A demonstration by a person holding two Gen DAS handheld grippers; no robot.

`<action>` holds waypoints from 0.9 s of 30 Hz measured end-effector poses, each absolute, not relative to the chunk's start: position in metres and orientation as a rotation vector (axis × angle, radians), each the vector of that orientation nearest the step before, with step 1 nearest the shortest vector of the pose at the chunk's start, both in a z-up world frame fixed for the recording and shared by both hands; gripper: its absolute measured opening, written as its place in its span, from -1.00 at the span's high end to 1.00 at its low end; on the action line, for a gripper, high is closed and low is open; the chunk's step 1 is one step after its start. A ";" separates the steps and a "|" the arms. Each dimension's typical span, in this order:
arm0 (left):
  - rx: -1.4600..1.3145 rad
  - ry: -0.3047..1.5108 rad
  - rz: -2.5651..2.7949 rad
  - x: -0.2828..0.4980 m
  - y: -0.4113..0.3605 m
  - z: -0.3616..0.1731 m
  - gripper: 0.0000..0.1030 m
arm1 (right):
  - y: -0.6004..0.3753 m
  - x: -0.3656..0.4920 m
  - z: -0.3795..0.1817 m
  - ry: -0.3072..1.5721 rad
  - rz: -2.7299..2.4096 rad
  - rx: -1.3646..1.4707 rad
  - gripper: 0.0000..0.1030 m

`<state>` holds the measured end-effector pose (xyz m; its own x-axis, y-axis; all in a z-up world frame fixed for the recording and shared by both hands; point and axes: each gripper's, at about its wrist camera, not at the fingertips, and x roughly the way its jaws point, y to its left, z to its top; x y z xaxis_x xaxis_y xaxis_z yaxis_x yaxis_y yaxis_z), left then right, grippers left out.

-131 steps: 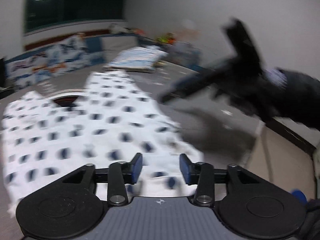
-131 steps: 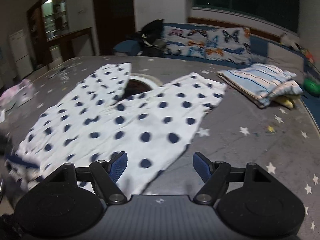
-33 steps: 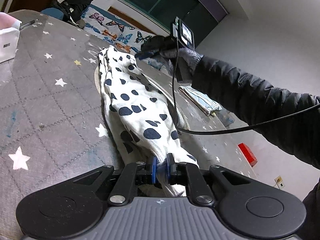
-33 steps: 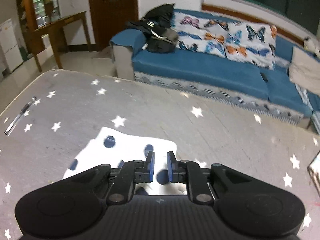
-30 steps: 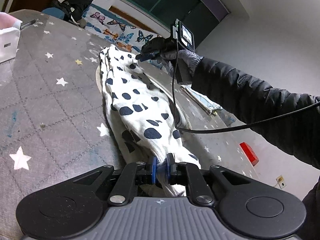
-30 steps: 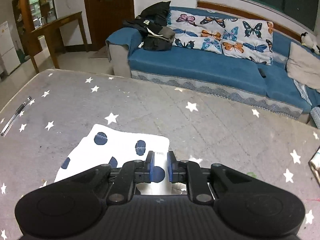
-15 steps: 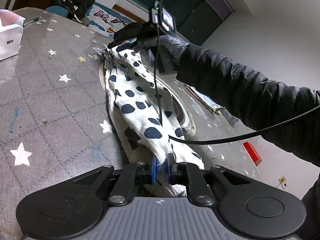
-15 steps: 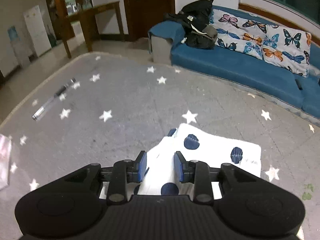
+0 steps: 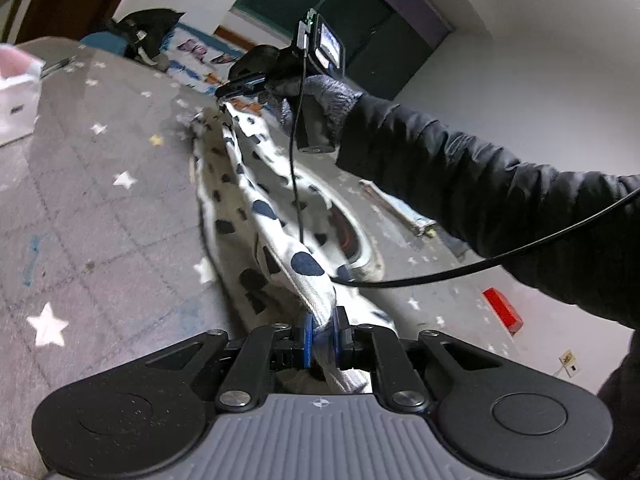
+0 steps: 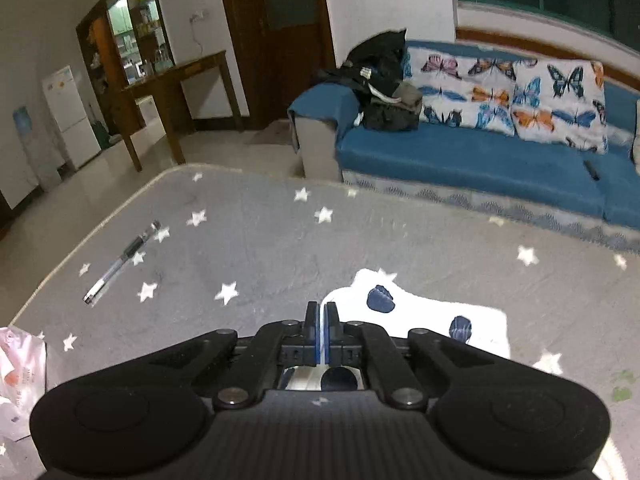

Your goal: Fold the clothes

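Half a second ago the right gripper [image 10: 321,322] stood parted over the cloth; its blue pads now meet, pinching an edge of the white garment with navy polka dots [image 9: 276,216]. At six o'clock in the left wrist view, the left gripper [image 9: 321,334] is clamped on the garment's near end. Between them the fabric stretches taut above the grey star-printed tabletop [image 9: 100,208], running toward twelve o'clock, its lower folds resting there. A clear pen [image 10: 120,264] lies at nine o'clock.
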<state>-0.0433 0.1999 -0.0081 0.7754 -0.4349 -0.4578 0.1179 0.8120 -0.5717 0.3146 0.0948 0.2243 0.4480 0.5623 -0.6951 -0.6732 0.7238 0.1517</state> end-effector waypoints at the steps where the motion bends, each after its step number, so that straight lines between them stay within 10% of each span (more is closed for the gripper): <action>1: -0.553 0.626 -0.308 -0.043 0.200 -0.010 0.78 | 0.097 0.315 0.219 0.816 0.775 -0.160 0.94; 14: -0.518 0.615 -0.286 -0.050 0.197 -0.003 0.52 | 0.044 0.290 0.264 0.810 0.843 -0.241 0.52; 27: -0.477 0.587 -0.182 -0.060 0.189 0.013 0.32 | -0.097 0.234 0.239 0.894 0.832 -0.243 0.50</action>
